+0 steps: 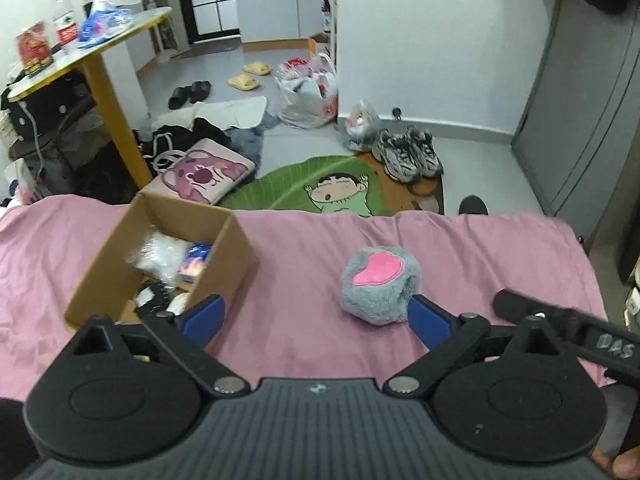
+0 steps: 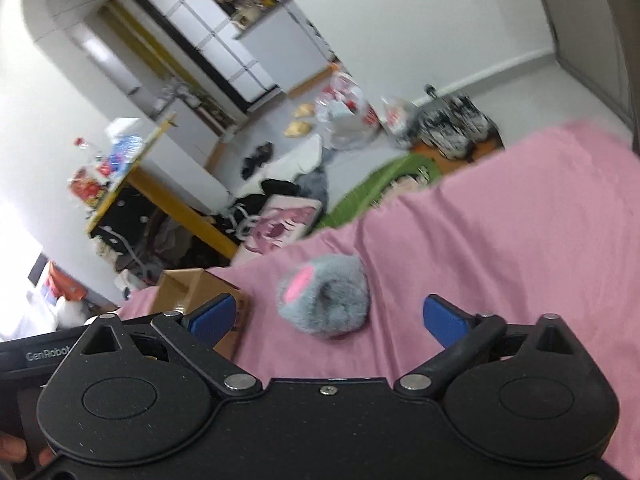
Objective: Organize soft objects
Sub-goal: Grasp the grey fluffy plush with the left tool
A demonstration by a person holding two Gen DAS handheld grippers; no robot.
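A grey fluffy plush ball with a pink patch lies on the pink bedsheet. My left gripper is open; its right blue fingertip is beside the ball, the left one by the box. An open cardboard box stands left of the ball and holds white soft stuff, a blue packet and dark items. In the right wrist view the same plush ball lies just ahead of my right gripper, which is open and empty, with the box to its left.
Beyond the bed's far edge lie a green cartoon rug, grey sneakers, plastic bags, a pink cushion, clothes and slippers. A yellow-legged table with bottles stands left. A grey wardrobe stands right.
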